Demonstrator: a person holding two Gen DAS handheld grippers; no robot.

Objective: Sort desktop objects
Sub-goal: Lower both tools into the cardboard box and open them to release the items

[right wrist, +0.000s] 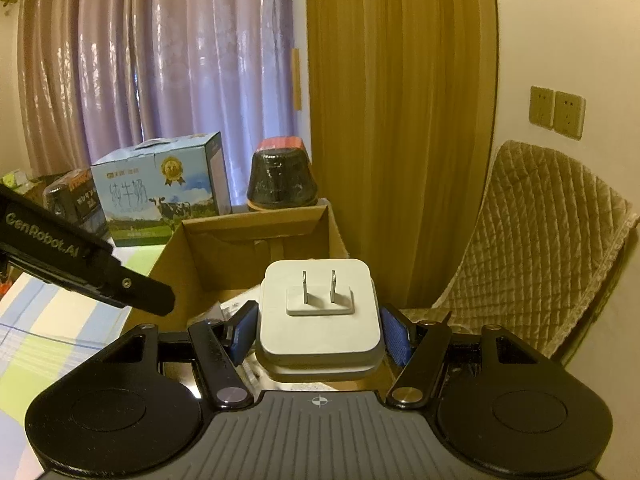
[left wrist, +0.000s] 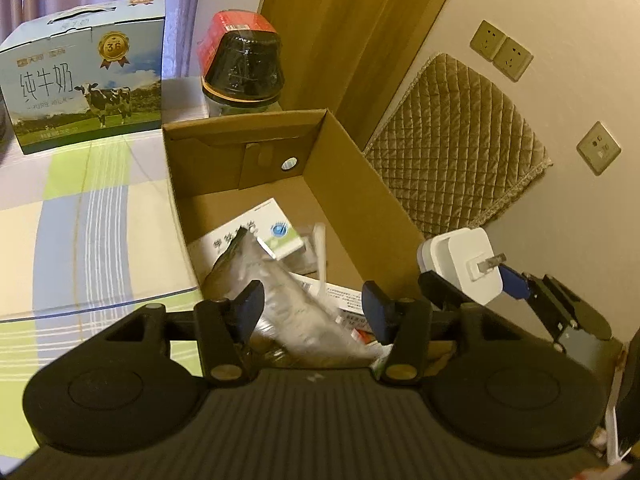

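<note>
White square plug adapter (right wrist: pixel 319 322) with two metal prongs sits clamped between the blue pads (right wrist: pixel 245 332) of the right hand-held gripper (right wrist: pixel 319 334); prongs point forward, away from the camera. From the left wrist view the same adapter (left wrist: pixel 460 266) hangs at the near right corner of the open brown cardboard box (left wrist: pixel 352 184), right hand-held gripper (left wrist: pixel 468 280) coming in from the right, outside the box wall.

Left hand-held gripper (left wrist: pixel 312 306): fingers apart, nothing between the pads, hovering over the near end of the box. In the right wrist view its black body (right wrist: pixel 80 264) crosses the left side, above the box's left wall.

Box contents:
- white carton with blue-green logo (left wrist: pixel 256 232), lying flat mid-floor
- crinkled clear plastic bag (left wrist: pixel 280 292), on top of the carton's near end, blurred
- white printed leaflet (left wrist: pixel 344 296) at the near side, partly under the bag
- a thin white stick-like item near the carton, too blurred to identify

Box stands on a surface covered by a striped green, blue and cream cloth (left wrist: pixel 80 220). Behind the box: blue milk carton case with a cow picture (left wrist: pixel 84 80) to the left, black jar-shaped package with a red top (left wrist: pixel 240 60) just behind the far wall. Quilted tan cushion (left wrist: pixel 460 140) leans on the wall right of the box; beige wall sockets (left wrist: pixel 500 50) above it.
</note>
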